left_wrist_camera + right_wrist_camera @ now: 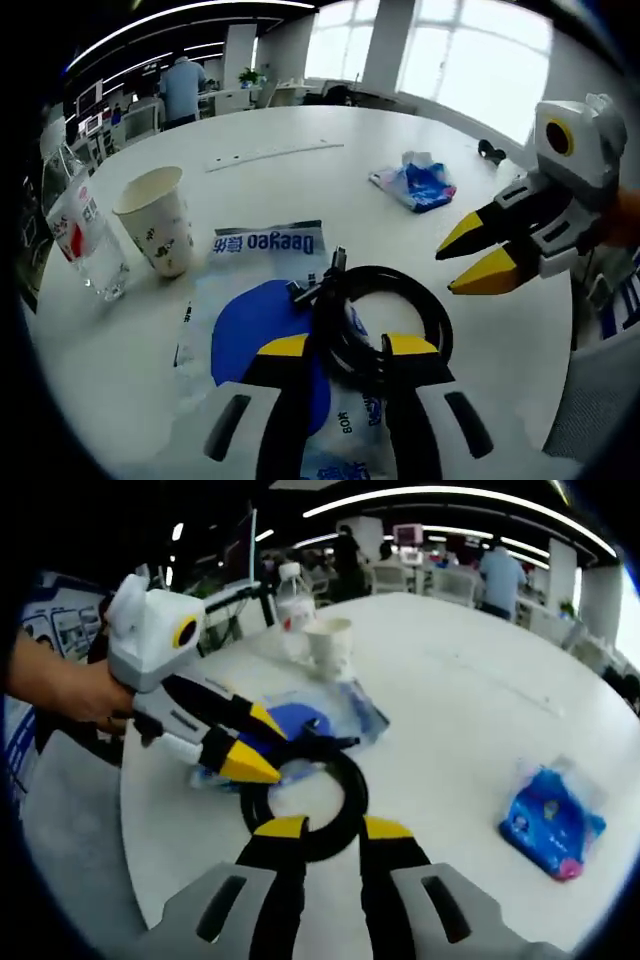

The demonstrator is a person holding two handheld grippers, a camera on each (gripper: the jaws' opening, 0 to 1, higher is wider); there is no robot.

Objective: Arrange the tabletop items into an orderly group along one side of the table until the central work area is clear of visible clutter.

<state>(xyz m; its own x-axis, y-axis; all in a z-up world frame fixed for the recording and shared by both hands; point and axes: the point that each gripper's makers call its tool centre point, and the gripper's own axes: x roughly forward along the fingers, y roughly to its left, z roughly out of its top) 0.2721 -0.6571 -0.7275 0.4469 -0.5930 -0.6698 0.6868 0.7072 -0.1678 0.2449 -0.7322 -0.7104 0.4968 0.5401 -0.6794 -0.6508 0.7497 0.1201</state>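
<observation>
A black coiled cable lies on a flat blue and white plastic bag on the white round table. My left gripper is open, with the near part of the coil between its yellow-tipped jaws. From the right side of the left gripper view my right gripper comes in, open, its tips just beside the coil. In the right gripper view my right gripper straddles the coil's near edge, and the left gripper, held by a hand, reaches the coil's left side.
A paper cup and a clear water bottle stand together beside the bag. A blue tissue pack lies apart. A white strip and a small black item lie farther off.
</observation>
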